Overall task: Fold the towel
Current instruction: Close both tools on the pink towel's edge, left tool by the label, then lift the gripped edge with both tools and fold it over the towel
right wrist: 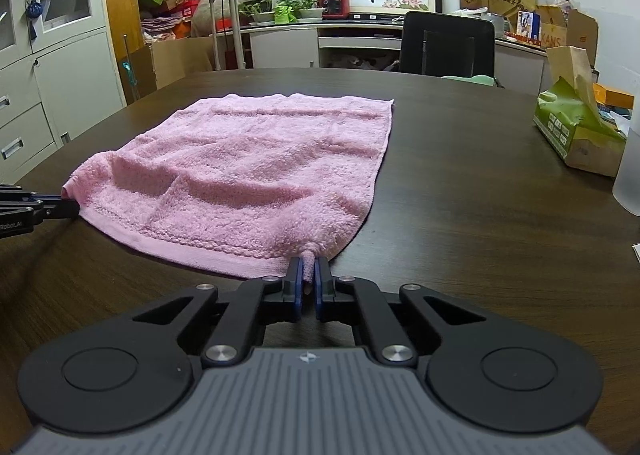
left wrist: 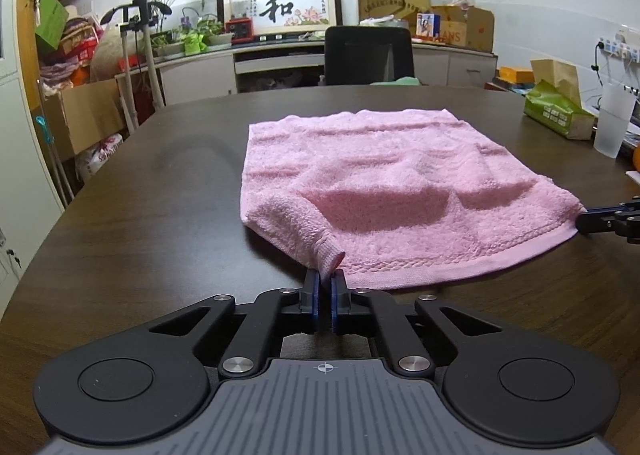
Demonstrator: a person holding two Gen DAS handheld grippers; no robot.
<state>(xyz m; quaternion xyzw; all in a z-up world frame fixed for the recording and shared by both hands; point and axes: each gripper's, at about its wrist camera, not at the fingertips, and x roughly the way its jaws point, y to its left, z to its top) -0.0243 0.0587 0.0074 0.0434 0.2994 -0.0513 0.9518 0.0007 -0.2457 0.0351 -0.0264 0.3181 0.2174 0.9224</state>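
A pink terry towel lies spread on a dark wooden table. My left gripper is shut on the towel's near left corner, which is bunched into a small roll between the blue pads. My right gripper is shut on the near right corner of the towel, pinched the same way. Each gripper shows in the other's view at the towel's edge: the right gripper and the left gripper. The towel's near part is rumpled into shallow folds; its far edge lies flat.
A green tissue box and a frosted plastic cup stand on the table at the right. A black office chair is behind the far edge. Cabinets, boxes and plants line the walls beyond.
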